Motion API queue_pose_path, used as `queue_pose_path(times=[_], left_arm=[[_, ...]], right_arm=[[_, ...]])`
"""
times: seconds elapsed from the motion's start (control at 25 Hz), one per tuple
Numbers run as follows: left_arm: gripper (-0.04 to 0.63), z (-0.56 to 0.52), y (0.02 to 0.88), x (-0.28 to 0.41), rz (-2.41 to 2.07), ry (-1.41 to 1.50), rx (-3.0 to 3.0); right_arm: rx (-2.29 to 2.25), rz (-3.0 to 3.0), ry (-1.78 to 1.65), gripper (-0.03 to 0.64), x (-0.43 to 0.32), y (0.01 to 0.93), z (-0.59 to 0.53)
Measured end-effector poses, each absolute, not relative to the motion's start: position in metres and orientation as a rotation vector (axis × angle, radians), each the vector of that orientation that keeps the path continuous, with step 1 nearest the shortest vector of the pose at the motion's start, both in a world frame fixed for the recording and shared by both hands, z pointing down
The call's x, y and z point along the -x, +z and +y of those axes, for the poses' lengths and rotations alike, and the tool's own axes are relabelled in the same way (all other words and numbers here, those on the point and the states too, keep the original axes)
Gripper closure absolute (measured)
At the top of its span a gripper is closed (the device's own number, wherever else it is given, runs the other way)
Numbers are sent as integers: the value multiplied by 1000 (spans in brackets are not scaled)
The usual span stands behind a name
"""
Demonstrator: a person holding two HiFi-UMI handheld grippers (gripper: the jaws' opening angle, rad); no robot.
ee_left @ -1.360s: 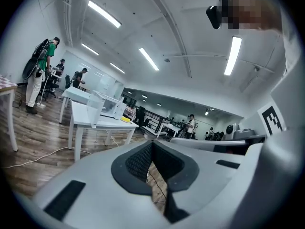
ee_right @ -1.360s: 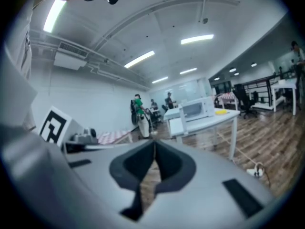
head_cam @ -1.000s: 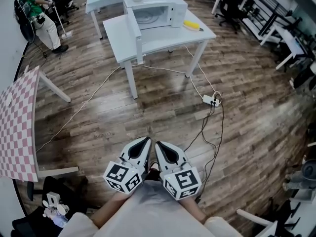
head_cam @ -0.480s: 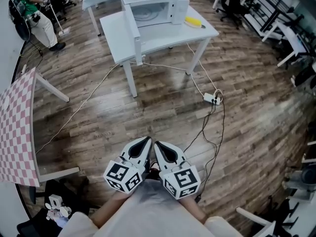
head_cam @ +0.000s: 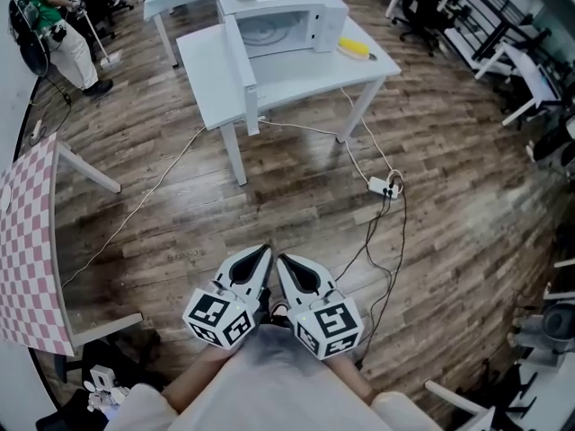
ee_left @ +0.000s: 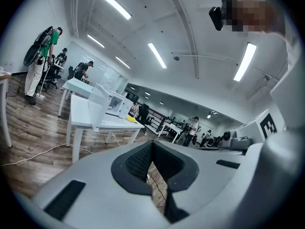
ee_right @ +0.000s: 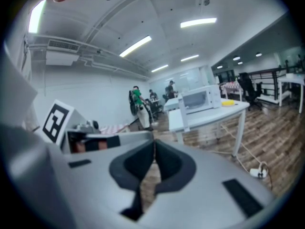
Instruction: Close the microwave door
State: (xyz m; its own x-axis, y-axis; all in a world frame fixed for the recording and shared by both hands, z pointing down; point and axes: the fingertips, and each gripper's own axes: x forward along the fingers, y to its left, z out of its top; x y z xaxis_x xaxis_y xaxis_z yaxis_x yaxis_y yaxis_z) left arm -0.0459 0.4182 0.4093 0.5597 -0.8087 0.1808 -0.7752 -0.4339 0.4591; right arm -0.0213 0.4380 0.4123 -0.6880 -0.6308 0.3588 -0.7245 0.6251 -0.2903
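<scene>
L gripper [head_cam: 263, 253] & R gripper [head_cam: 281, 260] jaws together, empty, microwave [head_cam: 301, 3] door [head_cam: 243, 70] open, far off

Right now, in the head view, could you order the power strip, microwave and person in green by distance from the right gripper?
From the right gripper:
1. Power strip, on the floor, right.
2. Microwave, on the table ahead.
3. Person in green, far left.
</scene>
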Motion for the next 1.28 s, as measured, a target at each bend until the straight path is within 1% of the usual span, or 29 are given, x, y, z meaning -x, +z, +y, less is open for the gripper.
queue_pose_path(times=[0.88,1.12,1.28], left_arm=[[578,308,373,125,-1297,-201,-2368],[578,295,374,133,-1244,-232,-2386],[578,296,378,131,-1202,-237,-2380]], right_arm=[[-1085,-2669,465,594,97,377,331],[-1090,-2657,446,594,113,382,323],[-1106,-2629,464,594,110,389,325]])
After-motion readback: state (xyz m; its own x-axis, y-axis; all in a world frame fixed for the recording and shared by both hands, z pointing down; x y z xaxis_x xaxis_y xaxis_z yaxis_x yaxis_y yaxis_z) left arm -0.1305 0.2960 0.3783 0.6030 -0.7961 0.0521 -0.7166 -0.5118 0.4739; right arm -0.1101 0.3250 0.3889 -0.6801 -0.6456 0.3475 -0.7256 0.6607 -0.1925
